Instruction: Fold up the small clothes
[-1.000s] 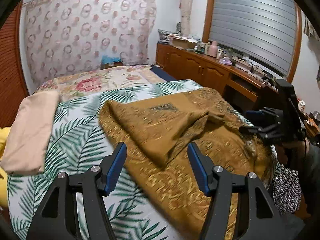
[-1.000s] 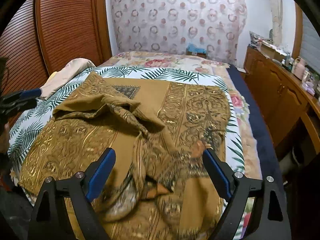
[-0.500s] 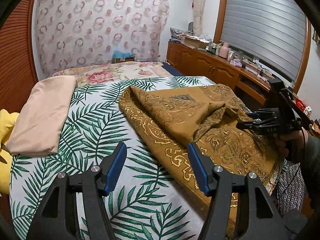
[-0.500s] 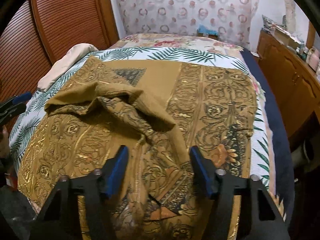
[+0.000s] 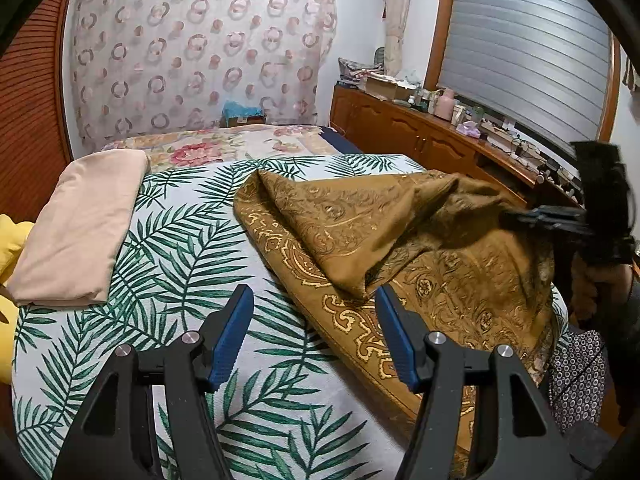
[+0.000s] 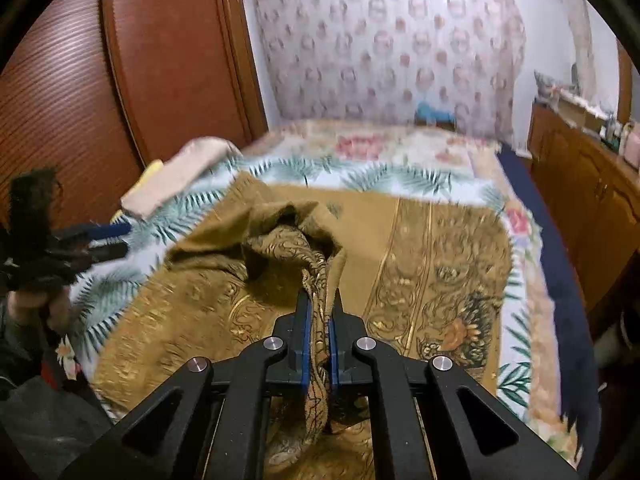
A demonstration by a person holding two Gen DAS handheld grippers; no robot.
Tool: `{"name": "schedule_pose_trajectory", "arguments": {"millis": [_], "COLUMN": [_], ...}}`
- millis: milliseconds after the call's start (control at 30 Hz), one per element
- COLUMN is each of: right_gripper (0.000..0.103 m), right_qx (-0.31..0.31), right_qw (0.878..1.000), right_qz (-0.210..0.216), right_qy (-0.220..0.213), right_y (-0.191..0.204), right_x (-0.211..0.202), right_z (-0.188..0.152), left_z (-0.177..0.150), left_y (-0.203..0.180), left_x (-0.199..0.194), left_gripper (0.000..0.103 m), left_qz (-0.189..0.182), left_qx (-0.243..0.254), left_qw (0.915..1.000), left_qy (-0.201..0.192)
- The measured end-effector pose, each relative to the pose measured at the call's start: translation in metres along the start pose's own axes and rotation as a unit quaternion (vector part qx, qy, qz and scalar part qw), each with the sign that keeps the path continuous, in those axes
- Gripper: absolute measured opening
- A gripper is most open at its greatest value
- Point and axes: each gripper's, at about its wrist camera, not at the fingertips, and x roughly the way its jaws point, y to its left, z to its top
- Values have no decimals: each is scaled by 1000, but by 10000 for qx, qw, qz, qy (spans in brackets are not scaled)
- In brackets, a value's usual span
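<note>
Bed (image 5: 256, 360) carries the brown patterned cloth (image 5: 440, 280), half-spread toward its right side, one flap bunched. Step, I'd judge: lifting a fold. Right hand-held gripper (image 6: 319, 334) clamped on a gathered strip; left hand-held gripper (image 5: 314, 334) open, empty. Next: left needs an edge.

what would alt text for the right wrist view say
The right hand-held gripper is shut on a bunched fold of the gold patterned cloth, which is spread over a palm-leaf bedspread. The left hand-held gripper hovers open at the far left, near a folded beige cloth.
</note>
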Motion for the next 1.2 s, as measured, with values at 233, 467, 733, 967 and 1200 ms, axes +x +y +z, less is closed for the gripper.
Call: {"name": "schedule_pose_trajectory", "arguments": {"millis": [233,467,733,967,1200], "right_gripper": [6,6,33,66,67], "right_qx": [255,509,394,157,-316], "right_qw": [9986,9947,9931,9958,9980], "right_qz": [-366,-815,-1054,-903,-493], "right_qy": [-273,360,325,63,240], "right_y": [-12,-37,-31,-13,11], "right_x": [-47,-40,-43,-48,-2], "right_z": [-21,-59,-53,-35,-19], "left_z": [1,2,4,7,6], "left_y": [-8,-18,-27,-33,-30], "left_x": [-1,0,-4,-10,-6], "left_gripper": [64,64,79,90,93], "left_qz": [-87,-172,-265,-251,-177], "left_qx": [52,124,213,269,235], "left_qw": [9999,9998,9994,9990,9994], "left_qy": [-13,-8,-78,-254,-183]}}
